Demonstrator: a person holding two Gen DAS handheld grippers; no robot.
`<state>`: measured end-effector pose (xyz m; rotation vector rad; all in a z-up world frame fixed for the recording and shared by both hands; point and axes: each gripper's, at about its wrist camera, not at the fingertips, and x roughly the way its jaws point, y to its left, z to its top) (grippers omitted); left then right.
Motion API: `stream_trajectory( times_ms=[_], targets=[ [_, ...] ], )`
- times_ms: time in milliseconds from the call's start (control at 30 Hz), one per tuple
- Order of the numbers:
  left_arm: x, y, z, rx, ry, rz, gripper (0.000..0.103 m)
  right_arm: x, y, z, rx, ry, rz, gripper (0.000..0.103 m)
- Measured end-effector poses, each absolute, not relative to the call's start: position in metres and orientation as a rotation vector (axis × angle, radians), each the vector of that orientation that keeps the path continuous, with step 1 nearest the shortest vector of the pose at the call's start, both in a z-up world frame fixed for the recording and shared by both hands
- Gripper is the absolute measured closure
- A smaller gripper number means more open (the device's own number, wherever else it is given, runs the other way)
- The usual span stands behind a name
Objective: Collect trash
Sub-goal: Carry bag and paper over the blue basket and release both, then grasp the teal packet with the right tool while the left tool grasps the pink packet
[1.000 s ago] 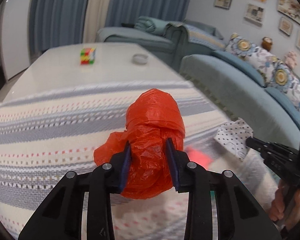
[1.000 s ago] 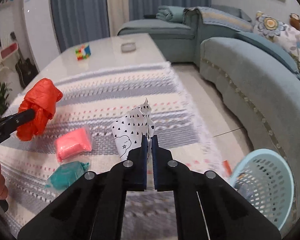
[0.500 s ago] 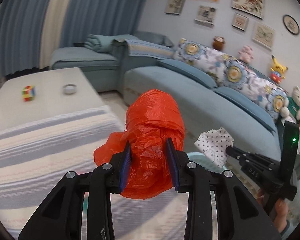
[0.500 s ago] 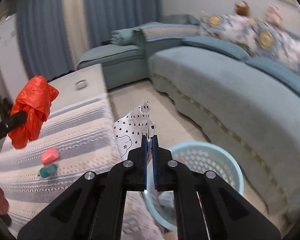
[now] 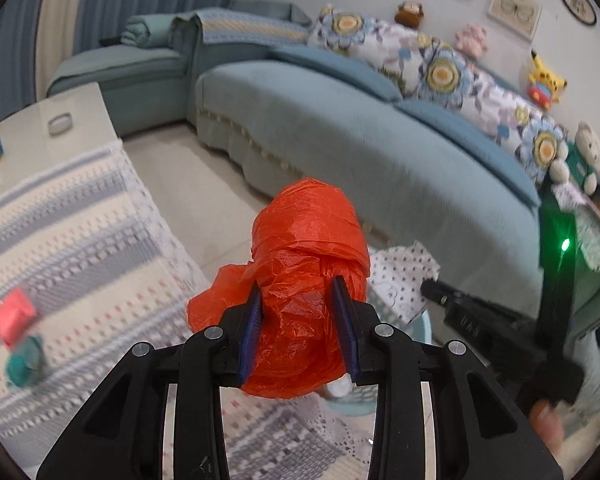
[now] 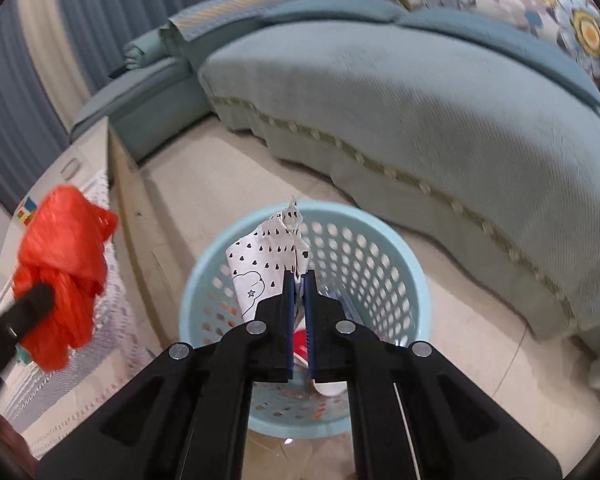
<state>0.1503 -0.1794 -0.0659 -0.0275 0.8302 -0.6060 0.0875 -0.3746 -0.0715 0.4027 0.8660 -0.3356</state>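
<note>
Floor (image 6: pixel 228 168) runs bare between the table edge (image 6: pixel 118 184) and the blue sofa (image 6: pixel 440 92), with the light-blue basket (image 6: pixel 416 276) standing in that gap, apart from both. Inside the basket lie a red scrap (image 6: pixel 302 344) and a white piece, partly hidden. Directly over its mouth hangs the right gripper (image 6: pixel 299 280), its jaws pinched on a white patterned wrapper (image 6: pixel 260 260). Left of it, above the table's striped cloth (image 5: pixel 72 216), the left gripper (image 5: pixel 298 304) clamps an orange plastic bag (image 5: pixel 308 256). A pink wad (image 5: pixel 14 316) and a teal wad (image 5: pixel 26 362) lie touching on the cloth.
</note>
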Motion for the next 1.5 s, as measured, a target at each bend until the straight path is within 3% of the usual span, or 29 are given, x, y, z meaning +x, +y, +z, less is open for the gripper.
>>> stream_trajectory(
  times_ms=[133,267,433,567,833,1100,1300,1500],
  targets=[
    [0.150,-0.190,-0.090,-0.004,0.878,-0.604,0.069,0.091,-0.376,-0.083,0.410,0.904,-0.354,0.100],
    [0.150,-0.188,-0.095,0.005,0.884,-0.602,0.057,0.094,-0.377,-0.093,0.435,0.939,-0.342,0.096],
    [0.148,-0.180,-0.086,-0.010,0.861,-0.610,0.044,0.093,-0.377,-0.091,0.438,0.927,-0.334,0.079],
    [0.148,-0.176,-0.078,-0.021,0.852,-0.612,0.044,0.090,-0.377,-0.086,0.437,0.902,-0.343,0.063],
    [0.147,-0.166,-0.068,-0.029,0.824,-0.616,0.044,0.088,-0.370,-0.069,0.420,0.837,-0.325,0.063],
    [0.137,-0.128,-0.015,-0.081,0.704,-0.603,0.045,0.069,-0.334,-0.007,0.339,0.614,-0.274,0.063],
    [0.132,-0.053,0.025,-0.143,0.613,-0.532,0.045,0.069,-0.280,0.024,0.283,0.541,-0.170,0.063],
    [0.137,0.023,0.029,-0.166,0.613,-0.437,0.045,0.084,-0.200,0.018,0.229,0.591,0.018,0.062]
  ],
)
